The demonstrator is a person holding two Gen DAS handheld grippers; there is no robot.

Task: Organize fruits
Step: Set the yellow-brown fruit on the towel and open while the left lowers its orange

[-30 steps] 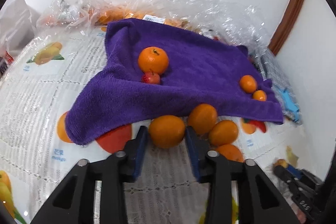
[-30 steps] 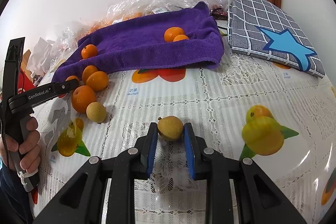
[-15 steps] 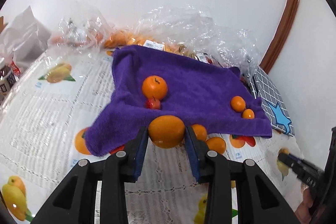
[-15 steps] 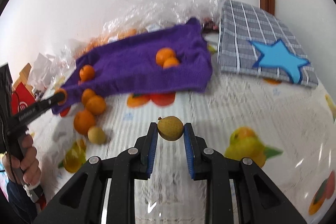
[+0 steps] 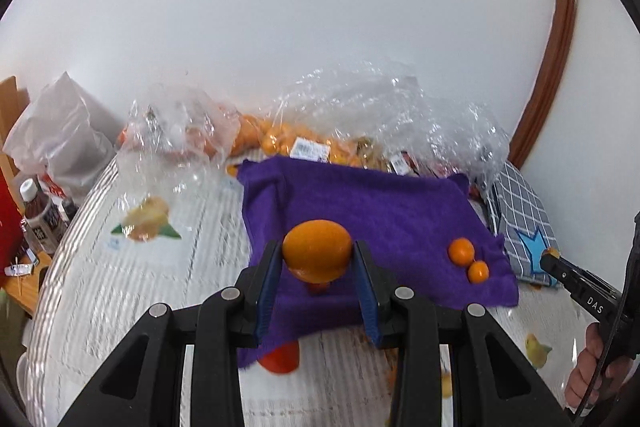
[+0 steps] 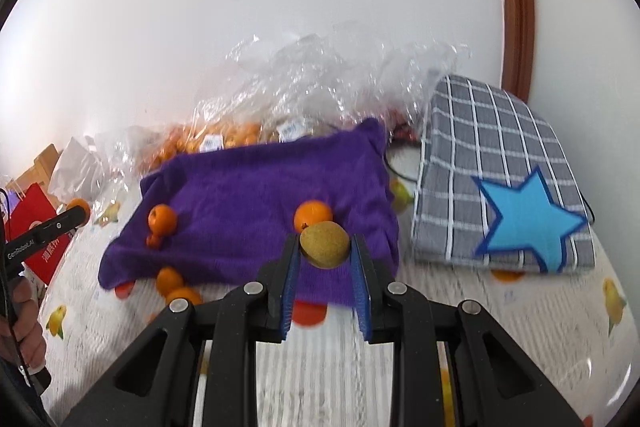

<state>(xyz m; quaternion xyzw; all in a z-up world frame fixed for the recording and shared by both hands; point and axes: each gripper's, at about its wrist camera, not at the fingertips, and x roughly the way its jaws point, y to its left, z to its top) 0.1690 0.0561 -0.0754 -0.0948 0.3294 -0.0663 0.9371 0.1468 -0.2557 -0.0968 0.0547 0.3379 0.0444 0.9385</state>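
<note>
Left gripper [image 5: 318, 259] and right gripper [image 6: 325, 247] both tilt downward, each clamped on a fruit, raised off the surface.

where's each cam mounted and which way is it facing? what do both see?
Left wrist: on the left gripper, facing forward and down over the purple towel; own fingers clamp an orange; right gripper and hand at right edge.
Right wrist: on the right gripper, facing the towel and checked star cushion; own fingers clamp a brownish-yellow fruit; left gripper and hand at left edge.
Shared: towel, cushion, small oranges, plastic bags.
</note>
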